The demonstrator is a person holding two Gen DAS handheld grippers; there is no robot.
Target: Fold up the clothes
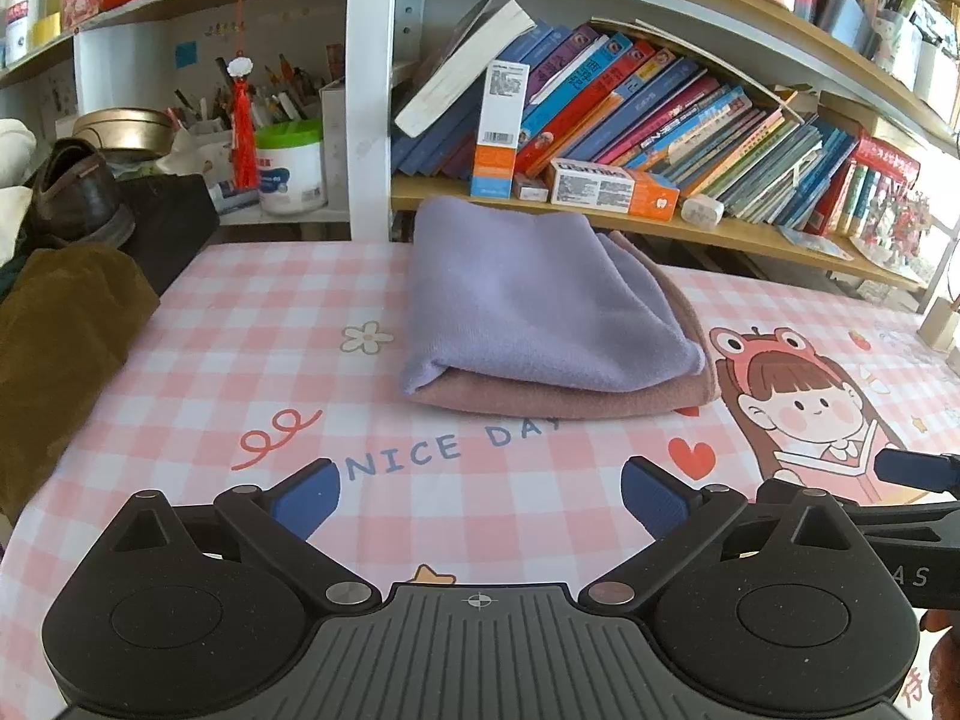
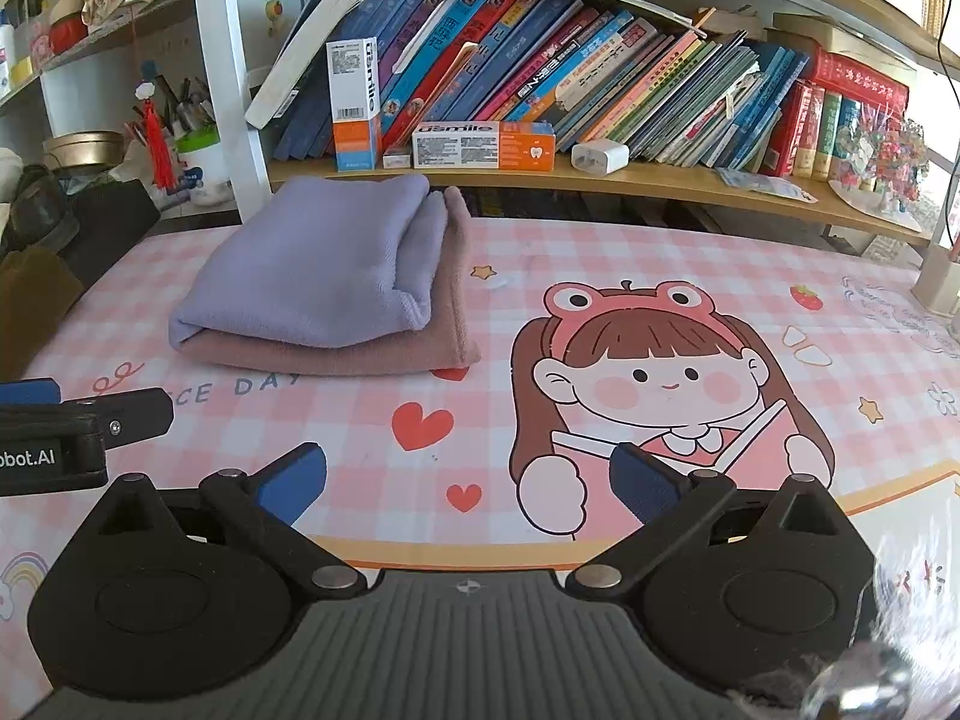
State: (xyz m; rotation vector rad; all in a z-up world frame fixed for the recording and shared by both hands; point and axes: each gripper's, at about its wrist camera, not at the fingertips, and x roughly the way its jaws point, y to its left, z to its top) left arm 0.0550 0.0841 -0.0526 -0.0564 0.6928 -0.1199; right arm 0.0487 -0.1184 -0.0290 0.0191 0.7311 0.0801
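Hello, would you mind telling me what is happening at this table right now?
A person is folding clothes with a handheld gripper in each hand. Two cloths already lie folded in a stack on the checked tablecloth: the lilac cloth on top of the dusty-pink cloth. The left gripper and right gripper are both open, hold nothing, and sit short of the stack, touching neither cloth.

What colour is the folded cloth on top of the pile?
Light purple, lying on a dusty pink one; clearest in the right wrist view.

Fuzzy matt cloth (image 1: 540, 306) — glossy tablecloth (image 1: 240, 312)
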